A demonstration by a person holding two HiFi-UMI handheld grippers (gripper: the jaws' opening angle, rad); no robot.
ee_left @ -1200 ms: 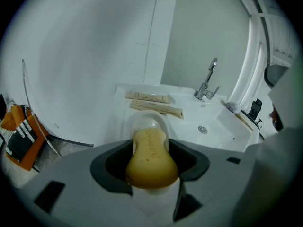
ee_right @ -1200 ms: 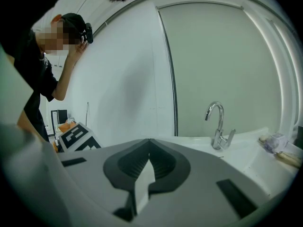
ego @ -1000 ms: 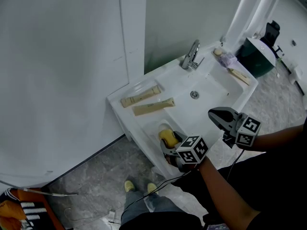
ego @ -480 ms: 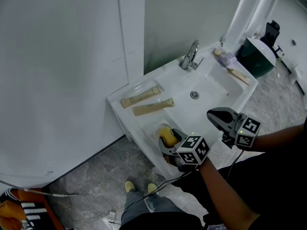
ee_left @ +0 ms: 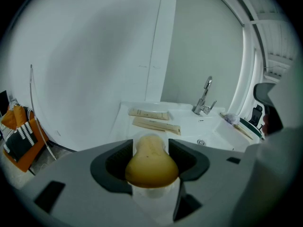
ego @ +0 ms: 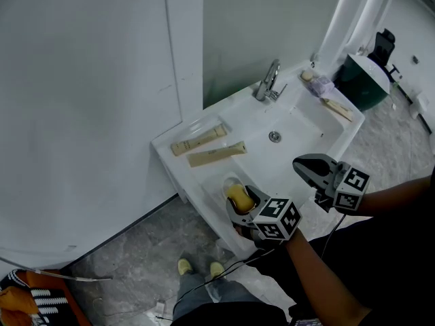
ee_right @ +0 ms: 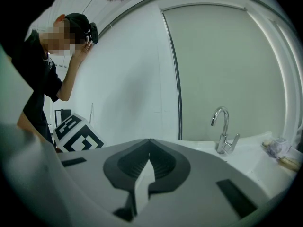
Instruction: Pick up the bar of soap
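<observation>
The yellow bar of soap (ego: 238,197) (ee_left: 150,160) sits between the jaws of my left gripper (ego: 239,202) (ee_left: 150,157), which is shut on it. It is held just above a white soap dish (ego: 230,181) at the front left corner of the white sink (ego: 292,124). My right gripper (ego: 311,169) (ee_right: 147,167) hovers over the sink's front edge, shut with nothing between its jaws.
Two tan tubes (ego: 198,138) (ego: 217,153) lie on the sink's left ledge. A chrome tap (ego: 270,80) stands at the back. Small items (ego: 319,82) and a wooden piece (ego: 336,107) rest on the right ledge. A dark green bin (ego: 363,77) stands beyond. Grey floor lies below.
My left gripper has shifted a little with the soap in its jaws, and the soap looks slightly lifted off the dish. The right gripper has barely moved.
</observation>
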